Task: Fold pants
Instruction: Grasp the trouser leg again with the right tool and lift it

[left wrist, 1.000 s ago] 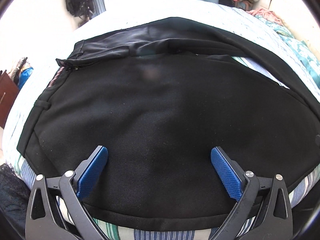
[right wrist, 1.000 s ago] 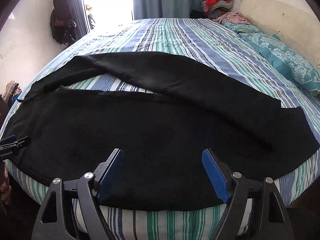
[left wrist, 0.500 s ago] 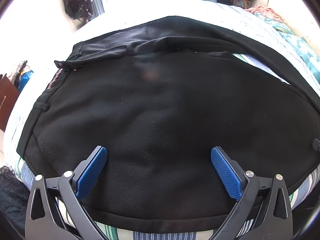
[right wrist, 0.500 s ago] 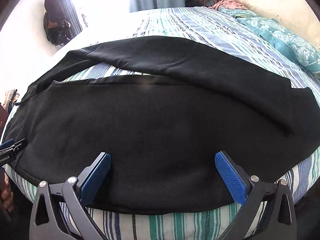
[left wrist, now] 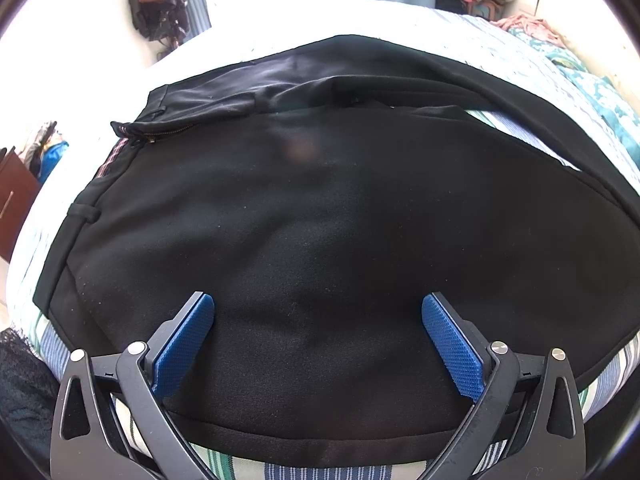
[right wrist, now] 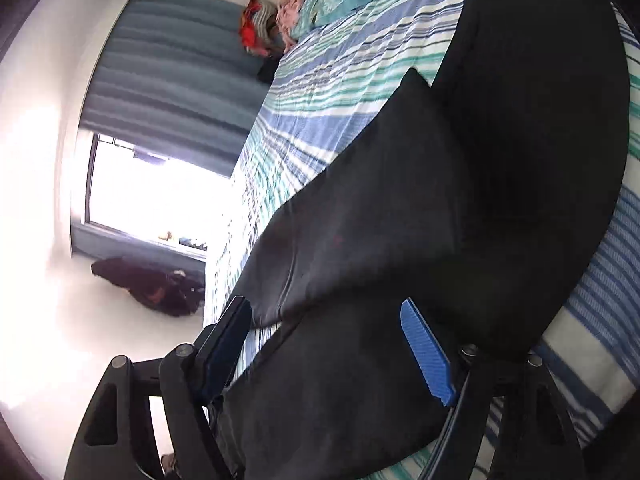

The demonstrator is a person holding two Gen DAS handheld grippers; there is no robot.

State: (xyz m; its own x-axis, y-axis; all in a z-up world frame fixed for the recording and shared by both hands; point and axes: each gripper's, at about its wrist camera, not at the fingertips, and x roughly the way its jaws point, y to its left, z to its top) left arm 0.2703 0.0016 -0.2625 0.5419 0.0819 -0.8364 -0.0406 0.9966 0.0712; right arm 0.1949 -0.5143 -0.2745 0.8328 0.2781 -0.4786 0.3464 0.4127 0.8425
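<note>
Right gripper (right wrist: 326,346) rolled sideways, closing; pants (right wrist: 400,216) unlabelled

From where I stand, nothing here can be read: no words, labels, brand marks or numbers show in either wrist view. The moulded marks on the tool arms are too small to make out.
</note>
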